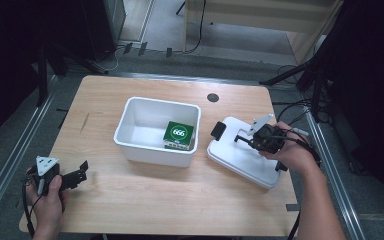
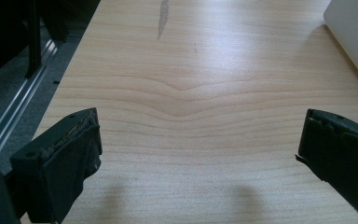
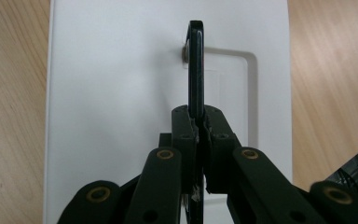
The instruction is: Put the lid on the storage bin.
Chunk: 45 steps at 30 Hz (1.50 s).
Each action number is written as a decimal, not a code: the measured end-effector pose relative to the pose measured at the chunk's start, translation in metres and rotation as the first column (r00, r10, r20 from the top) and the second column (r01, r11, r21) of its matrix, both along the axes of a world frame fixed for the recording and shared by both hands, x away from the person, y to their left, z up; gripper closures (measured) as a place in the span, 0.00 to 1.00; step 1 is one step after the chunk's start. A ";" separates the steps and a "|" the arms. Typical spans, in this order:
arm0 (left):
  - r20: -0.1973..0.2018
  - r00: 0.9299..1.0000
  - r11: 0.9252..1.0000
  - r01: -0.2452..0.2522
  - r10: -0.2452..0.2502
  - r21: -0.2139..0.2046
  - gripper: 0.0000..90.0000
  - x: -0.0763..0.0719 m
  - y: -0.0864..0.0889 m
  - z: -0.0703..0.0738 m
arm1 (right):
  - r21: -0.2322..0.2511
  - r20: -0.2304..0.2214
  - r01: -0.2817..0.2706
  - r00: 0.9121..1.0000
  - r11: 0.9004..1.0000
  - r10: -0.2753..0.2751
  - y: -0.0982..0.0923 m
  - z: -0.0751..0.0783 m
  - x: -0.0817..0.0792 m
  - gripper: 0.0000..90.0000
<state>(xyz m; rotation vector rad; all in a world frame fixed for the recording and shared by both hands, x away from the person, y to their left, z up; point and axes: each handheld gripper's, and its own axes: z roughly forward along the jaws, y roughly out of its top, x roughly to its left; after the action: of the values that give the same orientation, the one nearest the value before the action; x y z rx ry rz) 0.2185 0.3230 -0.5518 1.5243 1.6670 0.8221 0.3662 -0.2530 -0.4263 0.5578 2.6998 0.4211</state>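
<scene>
A white bin stands mid-table with a green box marked 666 inside it at the right. Just to its right is a white lid with a thin black handle standing up from it. My right gripper is over the lid, shut on that handle. In the right gripper view the pads pinch the handle edge-on above the lid. My left gripper rests at the table's front left, open, with bare wood between its jaws.
The wooden table has a dark round grommet at its back edge. Metal rails run along both sides of the table, and stands and cables sit on the floor at the right. A corner of the bin edges into the left gripper view.
</scene>
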 end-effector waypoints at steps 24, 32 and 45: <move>-0.001 1.000 1.000 -0.001 0.001 -0.004 0.00 0.000 0.001 0.000 | 0.029 0.075 -0.052 0.996 0.998 0.050 0.010 0.067 0.002 0.95; -0.001 1.000 1.000 0.000 0.000 -0.005 0.00 0.000 0.001 0.000 | 0.036 0.081 -0.065 0.995 0.997 0.062 0.017 0.081 0.003 0.95; 0.000 1.000 1.000 -0.001 0.001 -0.005 0.00 0.000 0.001 0.000 | 0.071 0.087 -0.114 0.990 0.991 0.108 0.039 0.097 0.000 0.95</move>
<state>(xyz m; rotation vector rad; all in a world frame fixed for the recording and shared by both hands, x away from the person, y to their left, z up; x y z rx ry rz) 0.2184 0.3239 -0.5518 1.5200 1.6686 0.8177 0.3662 -0.2139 -0.3296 0.4021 2.6520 0.5664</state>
